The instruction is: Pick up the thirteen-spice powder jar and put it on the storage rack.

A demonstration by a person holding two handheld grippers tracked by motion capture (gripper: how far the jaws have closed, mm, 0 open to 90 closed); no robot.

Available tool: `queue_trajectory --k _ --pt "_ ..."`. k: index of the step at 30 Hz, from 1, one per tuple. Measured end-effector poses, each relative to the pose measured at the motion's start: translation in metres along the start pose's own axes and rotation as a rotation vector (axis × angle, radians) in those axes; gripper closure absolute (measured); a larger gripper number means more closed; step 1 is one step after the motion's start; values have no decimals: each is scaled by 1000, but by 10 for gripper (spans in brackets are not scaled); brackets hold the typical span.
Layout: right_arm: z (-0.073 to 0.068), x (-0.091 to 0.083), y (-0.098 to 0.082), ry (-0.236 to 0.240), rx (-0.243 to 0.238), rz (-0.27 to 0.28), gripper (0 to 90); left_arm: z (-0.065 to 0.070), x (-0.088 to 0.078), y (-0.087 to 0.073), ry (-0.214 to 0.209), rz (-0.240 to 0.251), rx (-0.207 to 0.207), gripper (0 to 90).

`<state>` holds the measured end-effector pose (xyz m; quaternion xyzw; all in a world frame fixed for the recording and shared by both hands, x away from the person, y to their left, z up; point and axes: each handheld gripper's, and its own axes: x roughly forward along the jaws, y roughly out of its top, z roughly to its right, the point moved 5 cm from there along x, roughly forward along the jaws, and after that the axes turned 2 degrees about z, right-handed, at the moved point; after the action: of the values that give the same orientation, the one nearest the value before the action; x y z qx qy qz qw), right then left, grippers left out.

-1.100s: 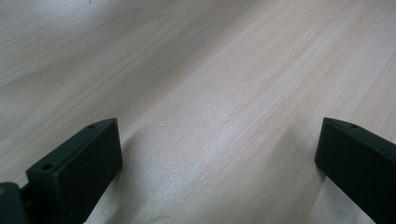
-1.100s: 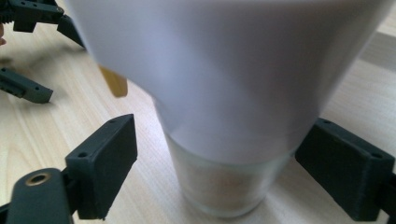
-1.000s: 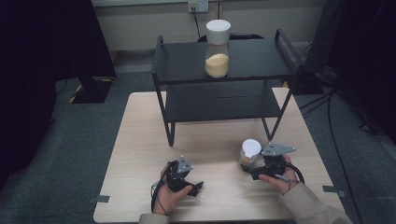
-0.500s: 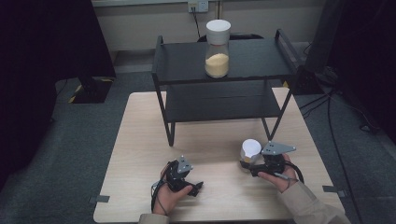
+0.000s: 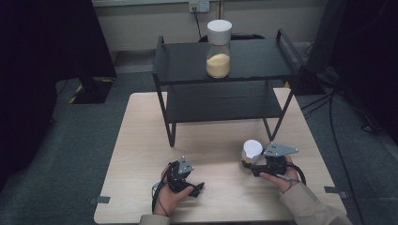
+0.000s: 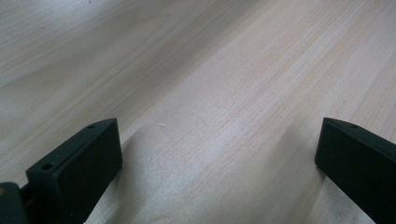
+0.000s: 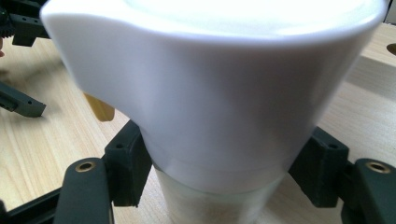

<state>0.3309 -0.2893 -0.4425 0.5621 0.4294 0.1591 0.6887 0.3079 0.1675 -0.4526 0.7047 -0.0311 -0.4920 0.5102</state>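
A clear jar with a white lid (image 5: 252, 151) stands on the wooden table (image 5: 141, 154) at the front right. My right gripper (image 5: 249, 164) reaches it from the right side. In the right gripper view the jar (image 7: 224, 93) sits between the black pads (image 7: 126, 168), which press on its glass body just under the lid. These jaws have just been closing on it. My left gripper (image 5: 179, 169) rests at the front middle of the table. Its jaws (image 6: 219, 163) are wide open over bare wood, with nothing between them.
A black two-level shelf (image 5: 187, 61) stands across the back of the table. On its top level is a second white-lidded jar (image 5: 218, 49), half full of yellow powder. The lower level (image 5: 216, 103) is bare. Cables trail on the floor at the right.
The right gripper's jaws have closed in on the jar. Both hands and the jar keep their places.
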Motion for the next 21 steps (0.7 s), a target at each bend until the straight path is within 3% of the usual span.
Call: queue_trajectory --k 13,17,21 --pt "-7 0 4 -26 -18 -15 303 0 0 0 0 0 0 0" --pt "-8 0 6 -24 -32 -22 303 0 0 0 0 0 0 0" --pt "-5 -1 8 -13 -18 -26 303 0 0 0 0 0 0 0"
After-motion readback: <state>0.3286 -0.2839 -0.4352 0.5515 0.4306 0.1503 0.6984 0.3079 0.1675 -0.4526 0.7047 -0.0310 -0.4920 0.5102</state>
